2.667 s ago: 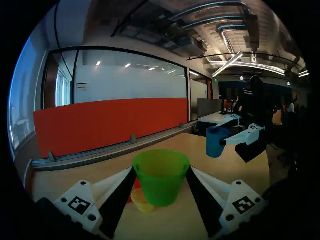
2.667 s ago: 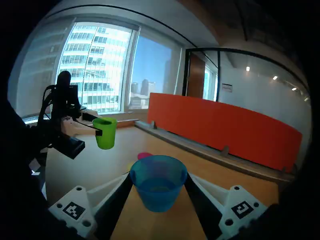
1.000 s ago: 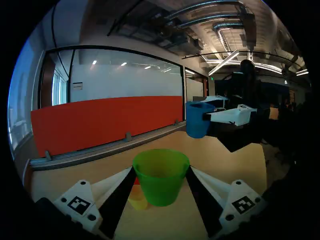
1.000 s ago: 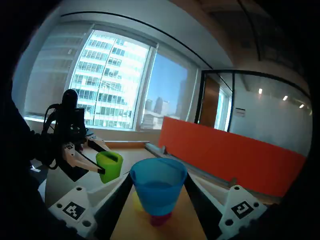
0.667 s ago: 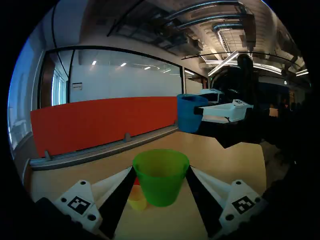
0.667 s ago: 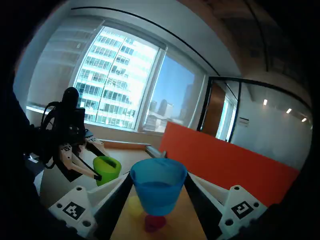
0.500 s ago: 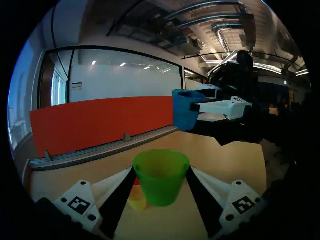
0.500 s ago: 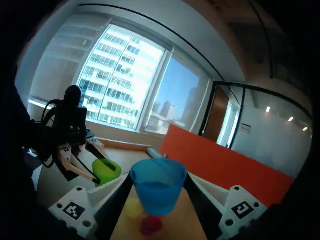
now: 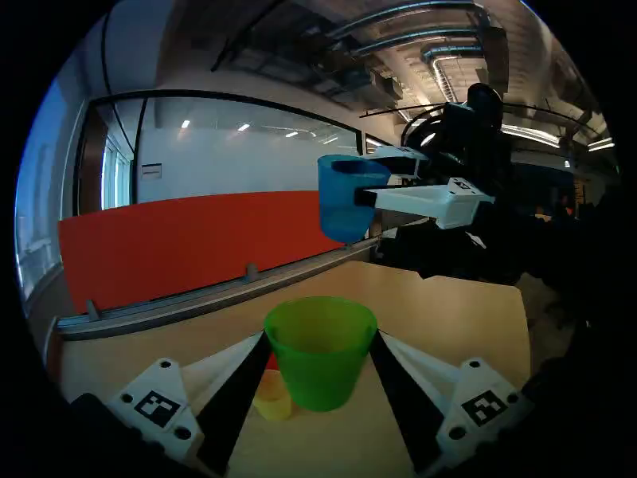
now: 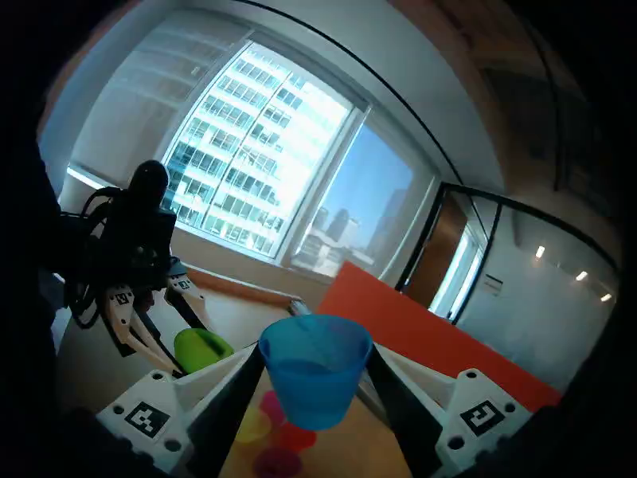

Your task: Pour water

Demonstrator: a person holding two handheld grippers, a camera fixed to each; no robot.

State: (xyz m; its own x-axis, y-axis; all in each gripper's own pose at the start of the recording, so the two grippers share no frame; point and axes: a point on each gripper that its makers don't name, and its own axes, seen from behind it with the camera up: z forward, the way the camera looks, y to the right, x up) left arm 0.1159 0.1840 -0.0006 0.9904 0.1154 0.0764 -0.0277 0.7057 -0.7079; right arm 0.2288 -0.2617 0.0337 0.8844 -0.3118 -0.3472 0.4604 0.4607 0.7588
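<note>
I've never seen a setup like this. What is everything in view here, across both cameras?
green cup: one, green, held in the left gripper
blue cup: one, blue, seems to hold water, raised in the right gripper
small cups: at least four, yellow, pink and red, on the table below the blue cup
table: one, light wood
partition: one, orange, along the table's far edge
window: one, large, showing tall buildings and blue sky
ceiling pipes: several, grey, overhead
left gripper: one, white with black inner faces, shut on the green cup
right gripper: one, same colours, shut on the blue cup
</note>
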